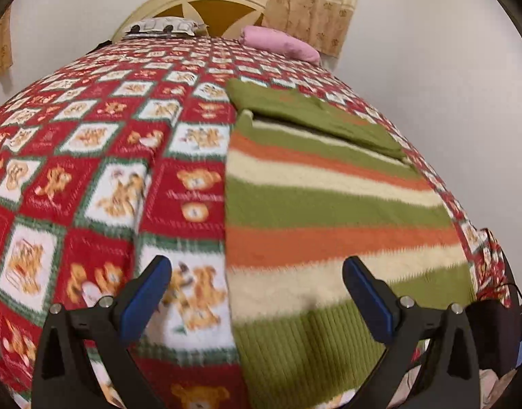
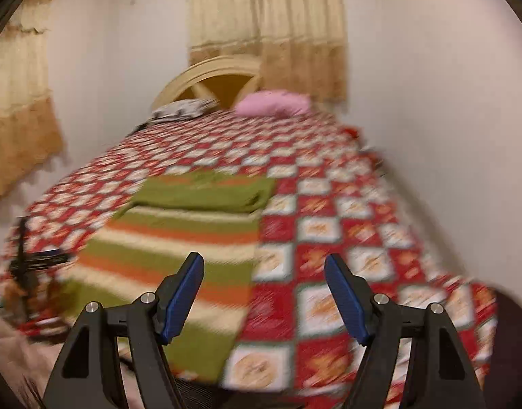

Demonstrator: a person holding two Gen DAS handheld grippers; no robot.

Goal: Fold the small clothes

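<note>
A striped sweater (image 1: 329, 211) in green, orange and cream lies flat on the bed, its green sleeves folded across its far end (image 1: 315, 116). My left gripper (image 1: 257, 272) is open above the sweater's left edge near the ribbed hem, holding nothing. In the right wrist view the same sweater (image 2: 179, 245) sits left of centre. My right gripper (image 2: 264, 269) hovers open over its right edge, where the quilt begins, with nothing between the blue pads (image 2: 184, 300).
The bed is covered by a red and white teddy-bear quilt (image 1: 90, 177). A pink pillow (image 2: 273, 102) and a patterned pillow (image 2: 182, 109) lie by the headboard (image 1: 193, 0). White walls and tan curtains (image 2: 267, 27) surround the bed. A dark stand (image 2: 22, 262) is at the left edge.
</note>
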